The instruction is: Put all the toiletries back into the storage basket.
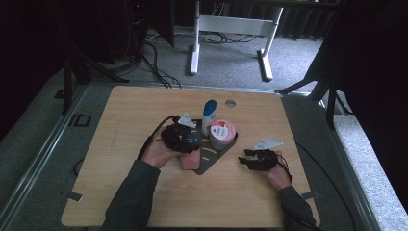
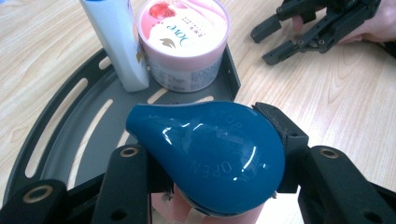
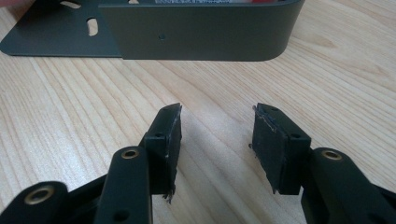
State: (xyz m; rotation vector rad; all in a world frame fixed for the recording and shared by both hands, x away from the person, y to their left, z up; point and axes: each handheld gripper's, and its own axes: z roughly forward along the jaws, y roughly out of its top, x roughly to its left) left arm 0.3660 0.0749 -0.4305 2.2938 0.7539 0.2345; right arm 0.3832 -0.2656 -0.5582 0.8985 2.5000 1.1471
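My left gripper (image 1: pixel 185 139) is shut on the blue teardrop cap (image 2: pixel 205 154) of a pink bottle (image 1: pixel 190 161), which stands at the near edge of a dark grey slotted tray (image 1: pixel 211 159). Its jaws press the cap from both sides. On the tray (image 2: pixel 60 116) behind it stand a white bottle (image 2: pixel 116 37) with a blue top and a pink lidded jar (image 2: pixel 184 42). My right gripper (image 1: pixel 244 157) rests on the wood right of the tray, open, with nothing between its pads (image 3: pixel 170 135). The tray's wall (image 3: pixel 201 32) lies just ahead of it.
The wooden table (image 1: pixel 144 192) has a round hole (image 1: pixel 230 103) near its far edge. Bare wood lies to the left, right and front of the tray. Beyond the table stand a white desk frame (image 1: pixel 231 29) and floor cables.
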